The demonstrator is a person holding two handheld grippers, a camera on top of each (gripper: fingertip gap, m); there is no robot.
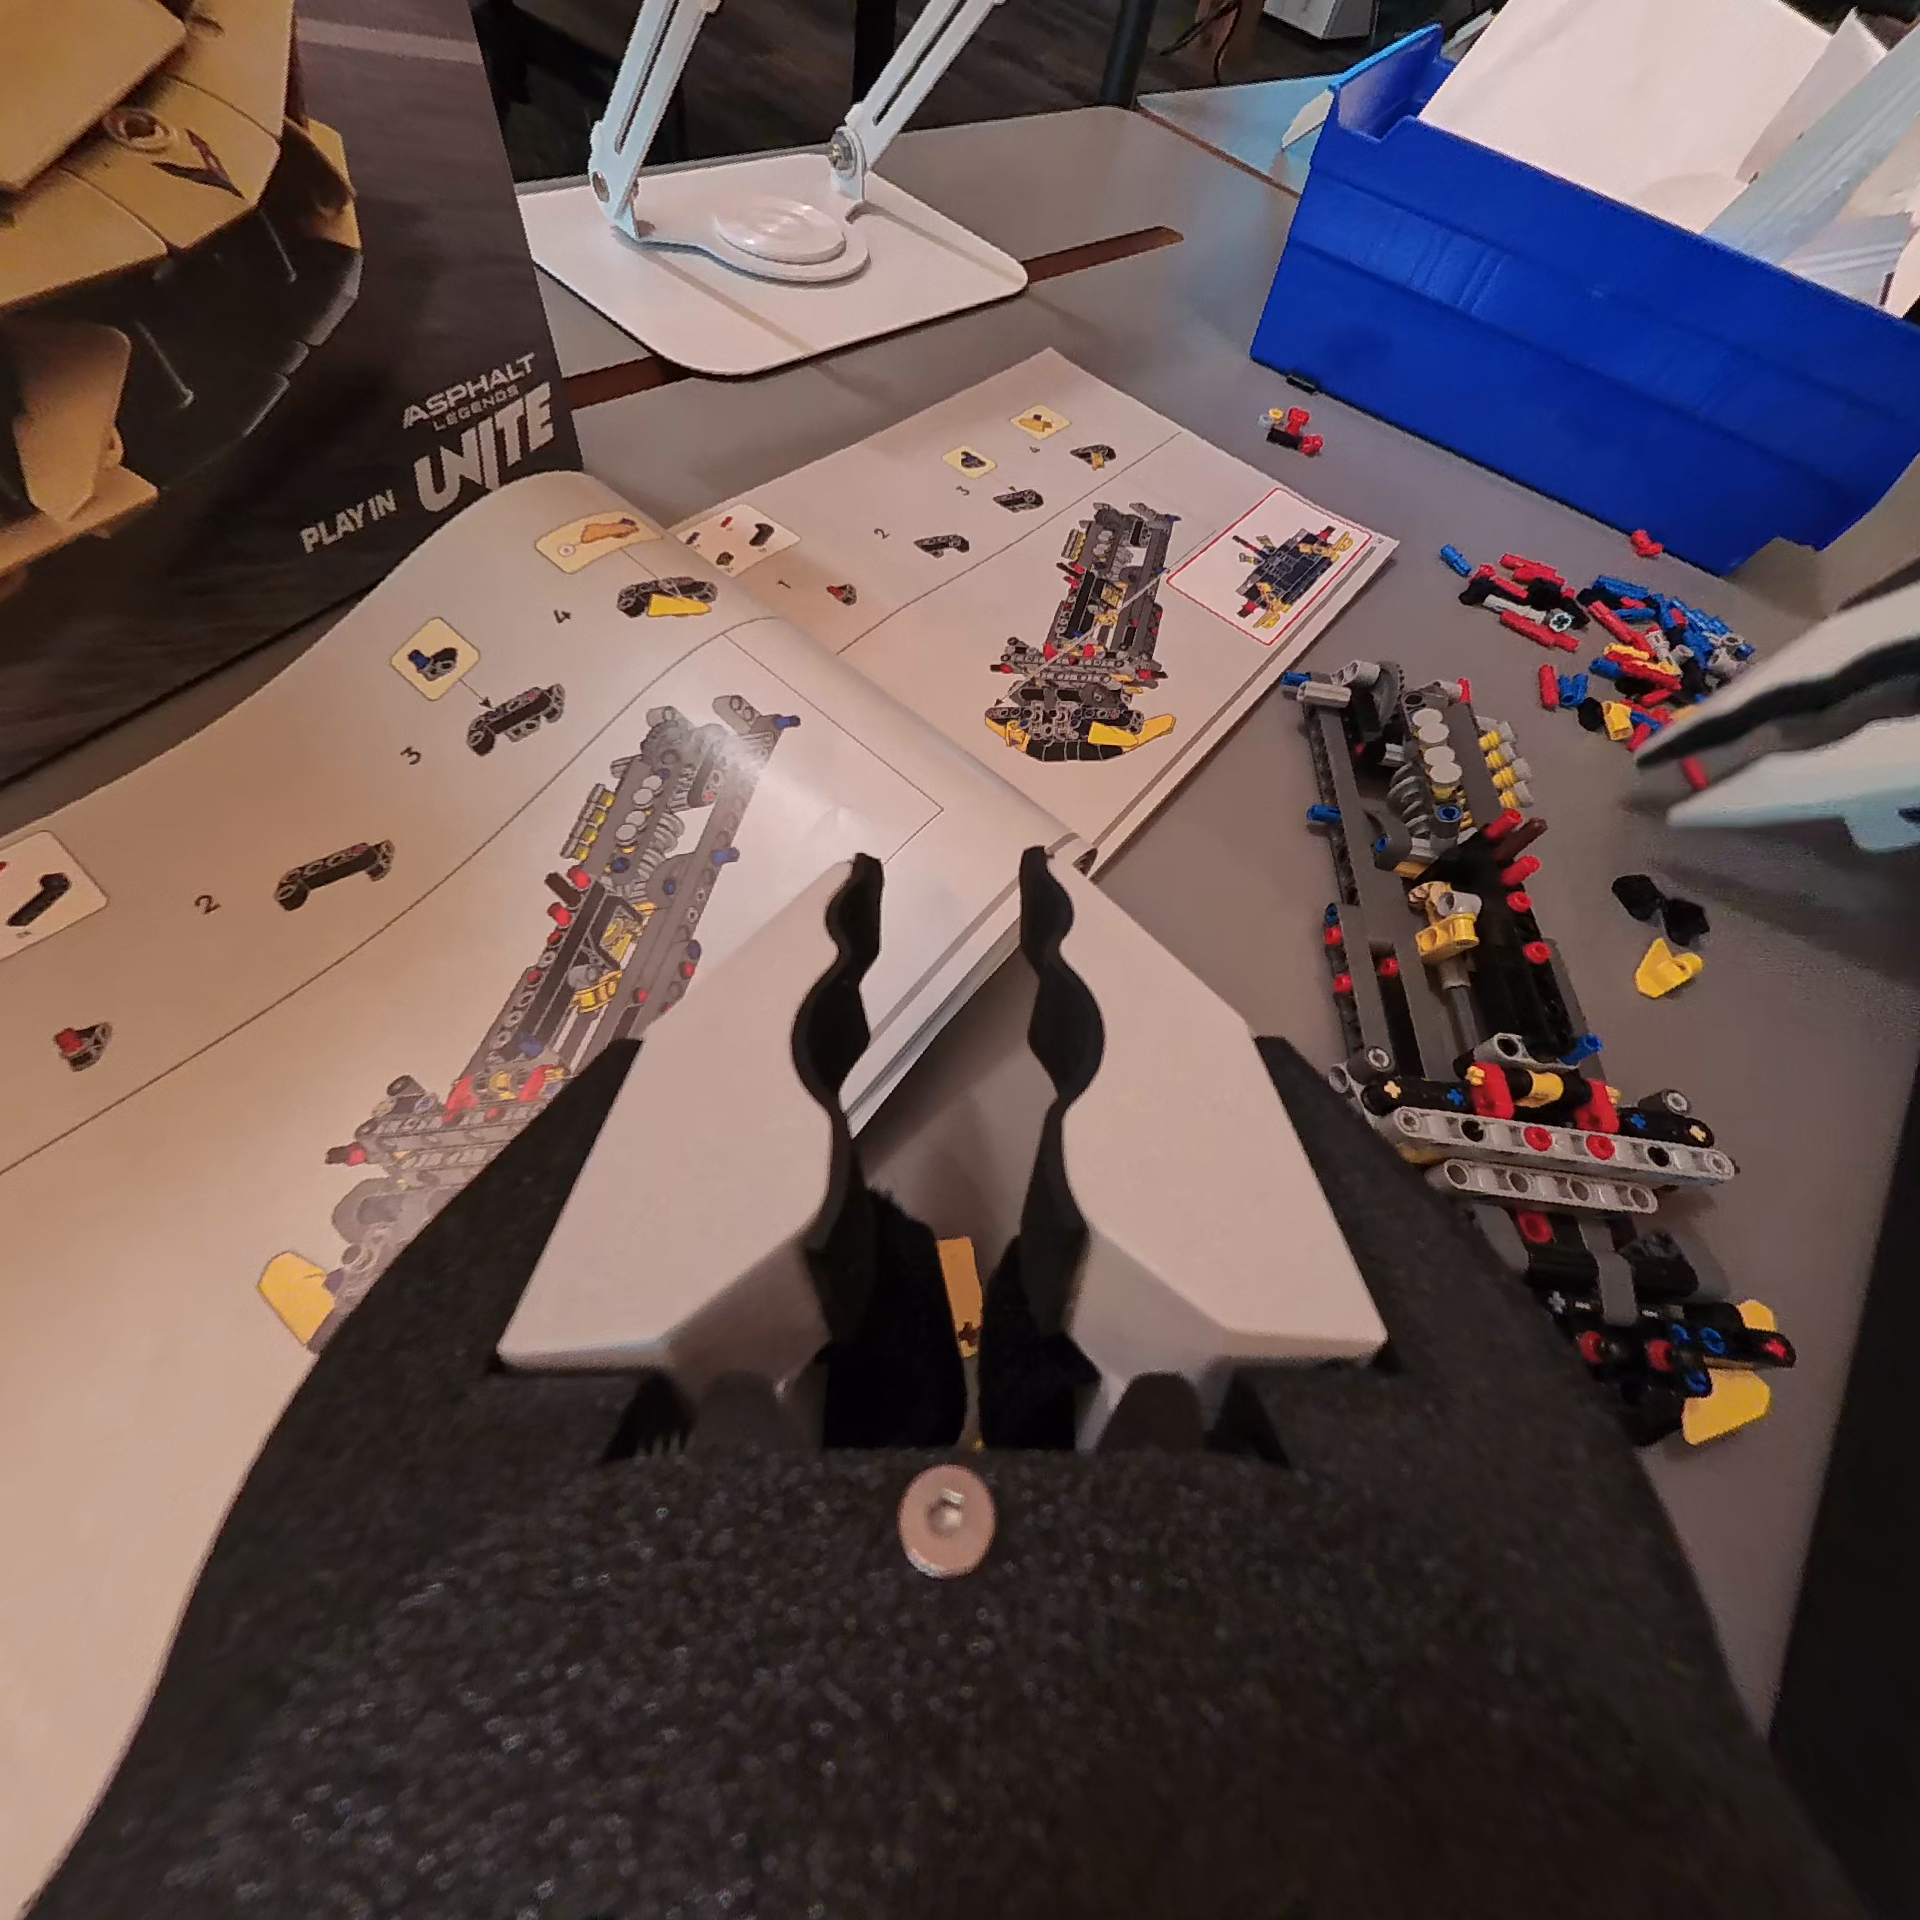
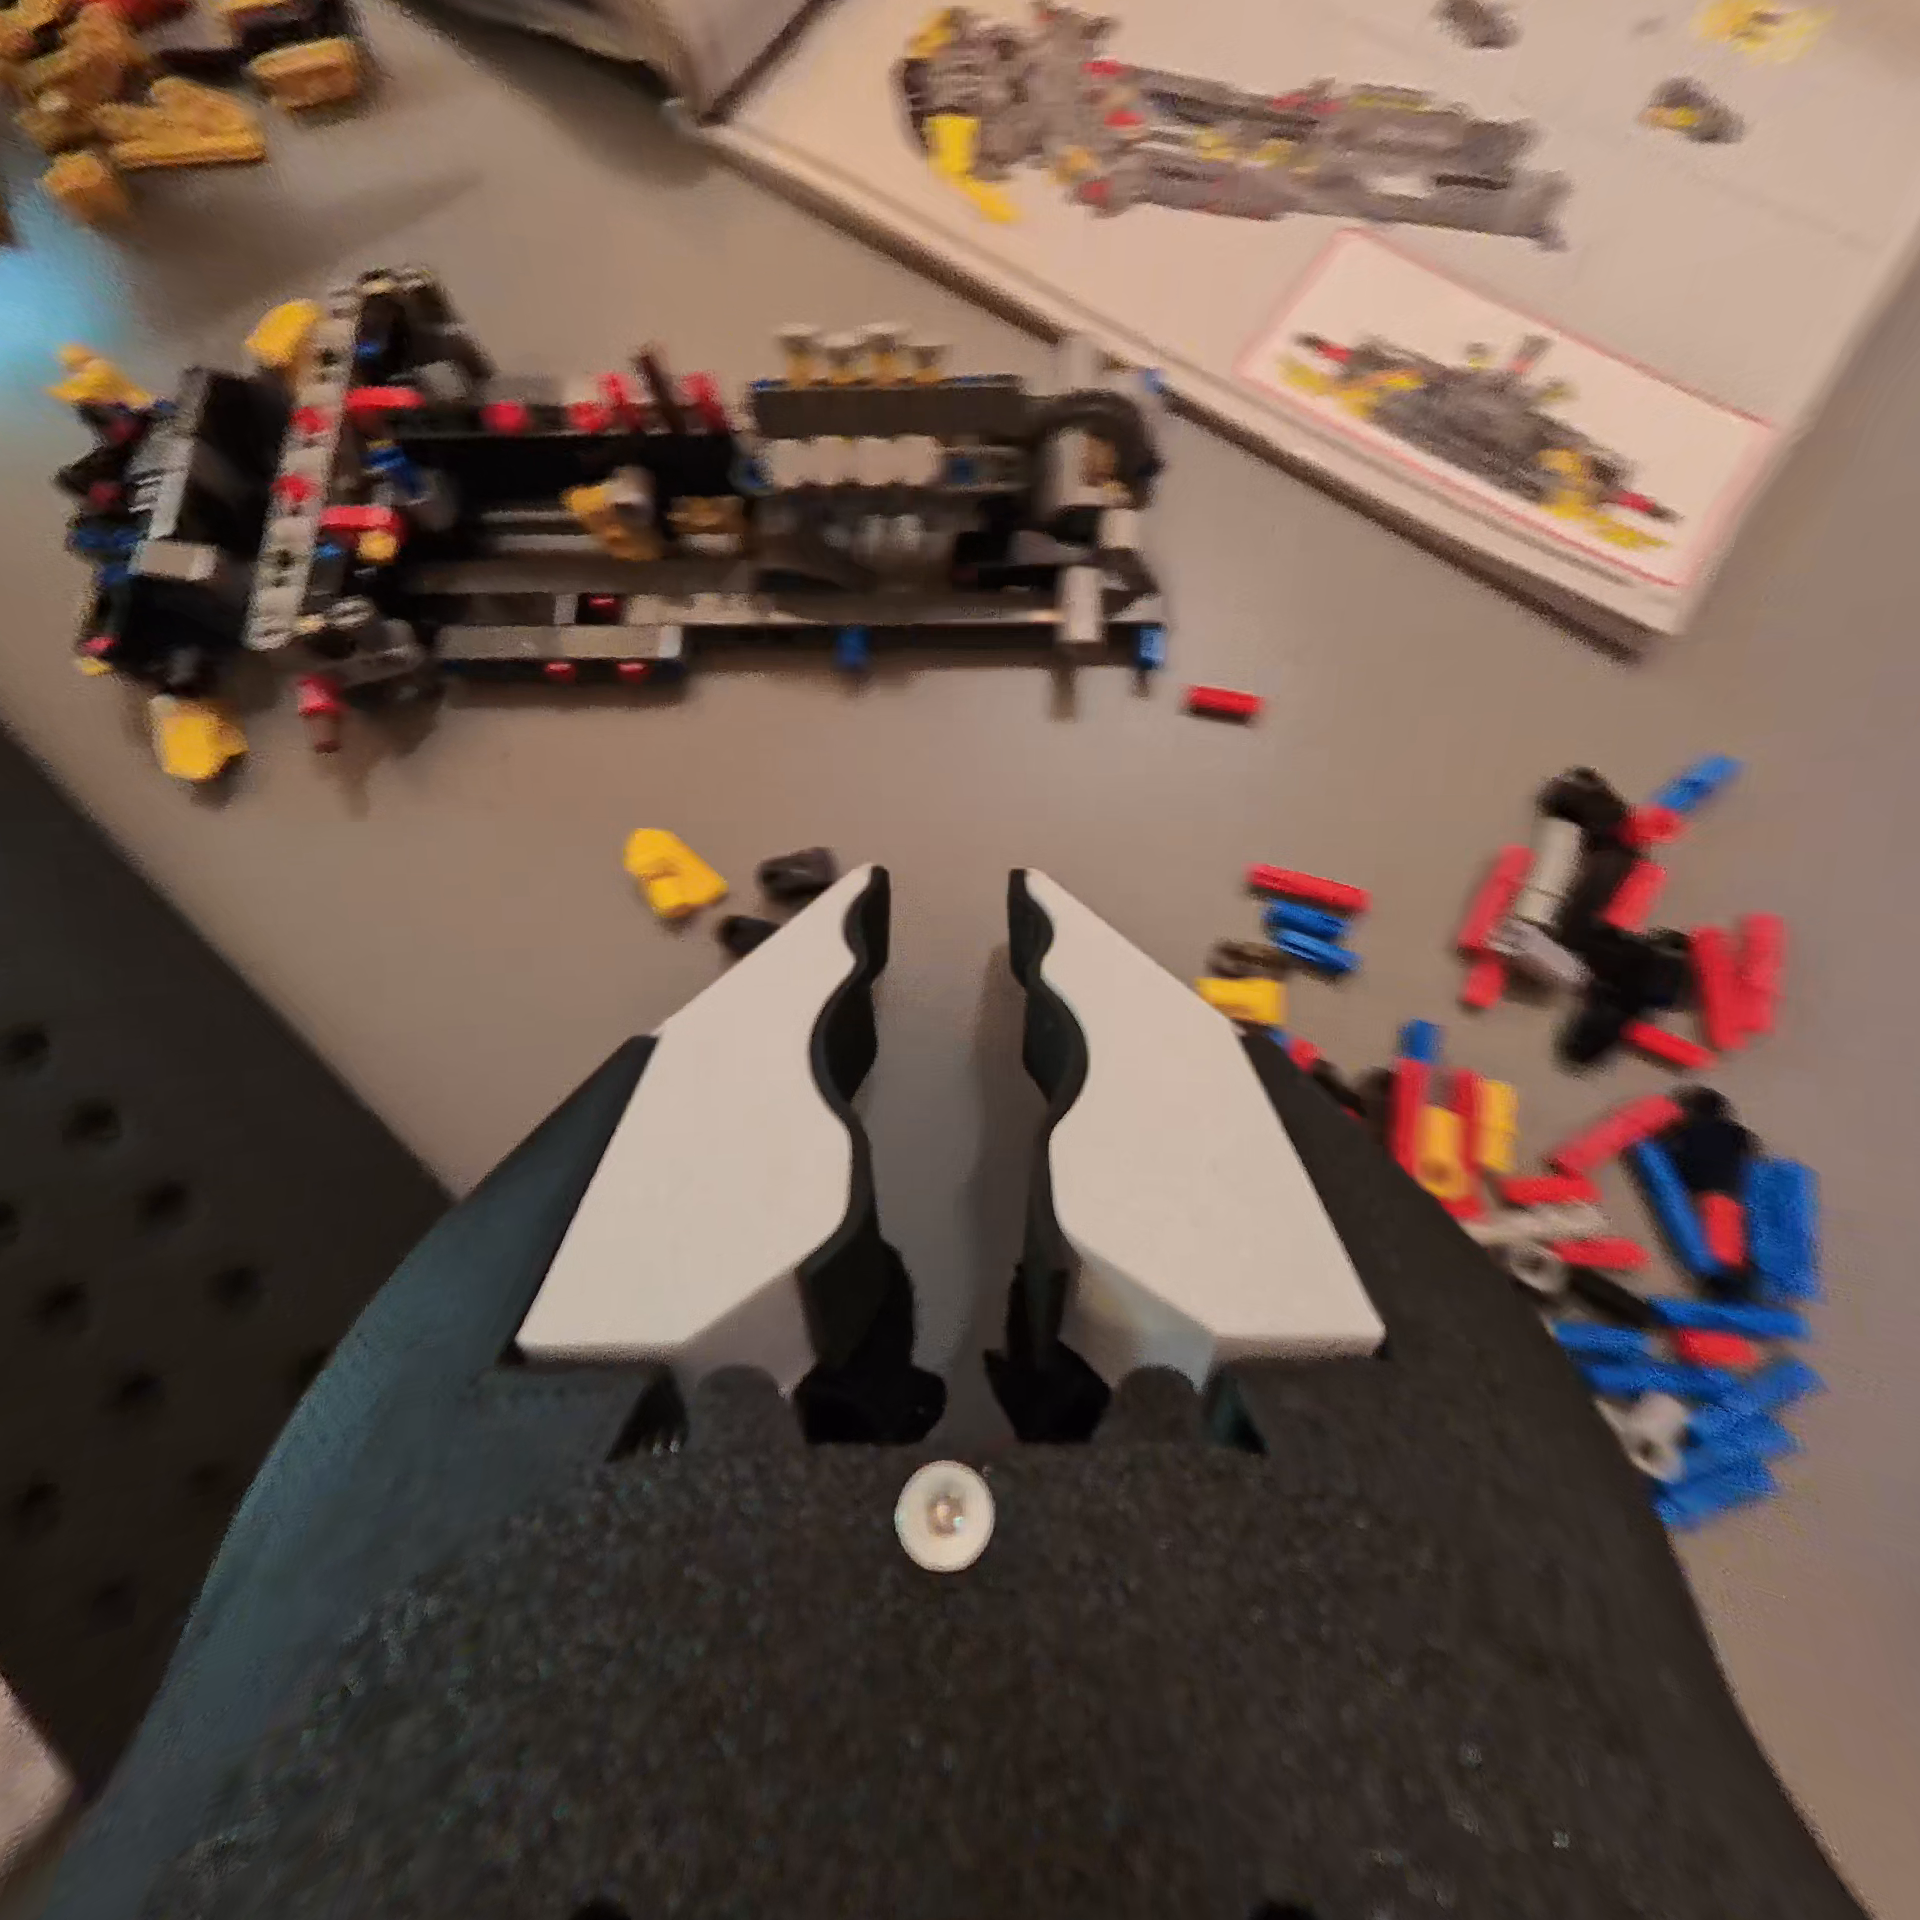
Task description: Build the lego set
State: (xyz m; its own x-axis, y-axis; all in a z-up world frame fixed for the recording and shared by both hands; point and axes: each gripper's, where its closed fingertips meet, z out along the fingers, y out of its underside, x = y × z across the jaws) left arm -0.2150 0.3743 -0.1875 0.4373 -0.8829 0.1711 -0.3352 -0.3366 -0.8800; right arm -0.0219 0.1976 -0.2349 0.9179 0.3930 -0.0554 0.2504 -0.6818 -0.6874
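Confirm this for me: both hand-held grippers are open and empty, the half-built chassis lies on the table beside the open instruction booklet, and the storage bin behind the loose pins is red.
One detail is wrong: the storage bin is blue, not red, as the left wrist view shows. The rest stands: the left hand-held gripper and right hand-held gripper are open and empty, and the half-built chassis lies beside the open instruction booklet.

One open instruction booklet [image 1: 727, 727], one part-built chassis [image 1: 1496, 997], one blue bin [image 1: 1558, 343], one white stand [image 1: 769, 260], one set box [image 1: 239, 312]
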